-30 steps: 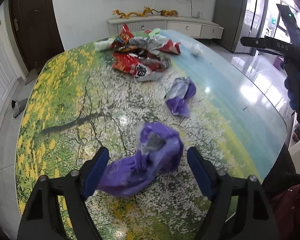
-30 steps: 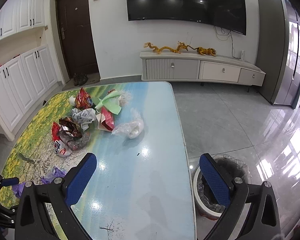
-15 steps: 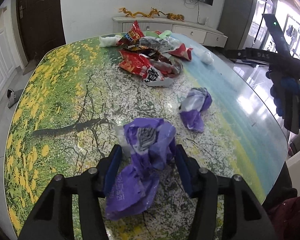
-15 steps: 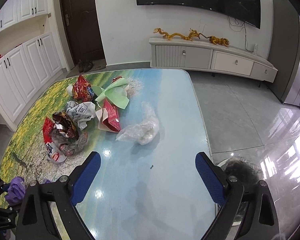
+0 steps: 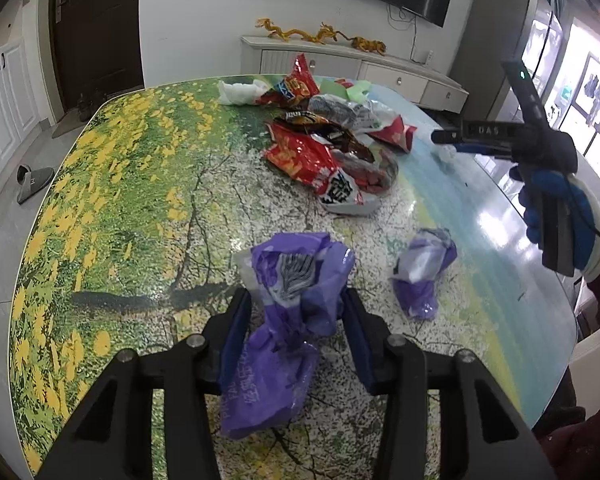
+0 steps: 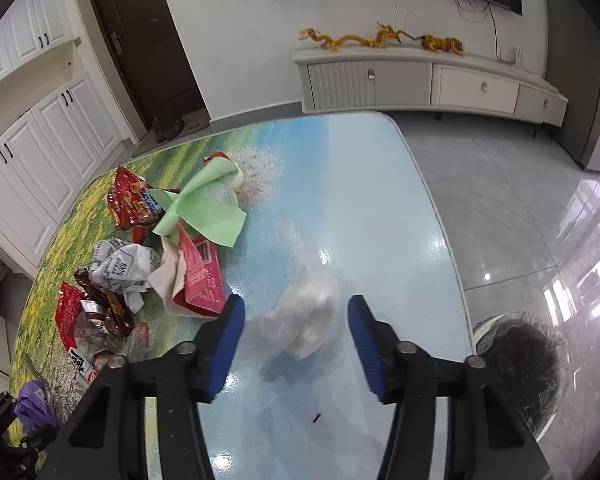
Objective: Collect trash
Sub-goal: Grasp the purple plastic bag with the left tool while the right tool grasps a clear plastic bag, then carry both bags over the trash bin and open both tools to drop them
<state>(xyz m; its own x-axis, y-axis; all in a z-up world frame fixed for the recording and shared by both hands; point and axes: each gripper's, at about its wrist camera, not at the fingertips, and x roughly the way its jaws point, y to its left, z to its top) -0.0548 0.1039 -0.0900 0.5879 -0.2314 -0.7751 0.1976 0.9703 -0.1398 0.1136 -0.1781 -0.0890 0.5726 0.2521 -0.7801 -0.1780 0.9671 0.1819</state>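
My left gripper [image 5: 296, 316] is shut on a crumpled purple wrapper [image 5: 288, 320] and holds it above the landscape-printed table [image 5: 120, 200]. A second purple wrapper [image 5: 424, 272] lies to its right. My right gripper [image 6: 296, 320] is open, its blue fingers on either side of a clear plastic bag [image 6: 304, 320] on the table's blue part [image 6: 360, 200]; the bag looks blurred. The right gripper also shows in the left wrist view [image 5: 540, 148]. A pile of red snack bags, white wrappers and green paper [image 6: 168, 248] lies left of the bag.
A bin lined with a dark bag [image 6: 520, 364] stands on the floor past the table's right edge. A white TV cabinet [image 6: 420, 80] lines the far wall. A slipper [image 5: 32, 180] lies on the floor to the left.
My left gripper shut on the purple wrapper and lifted it. My right gripper moved forward over the table and narrowed around the clear plastic bag.
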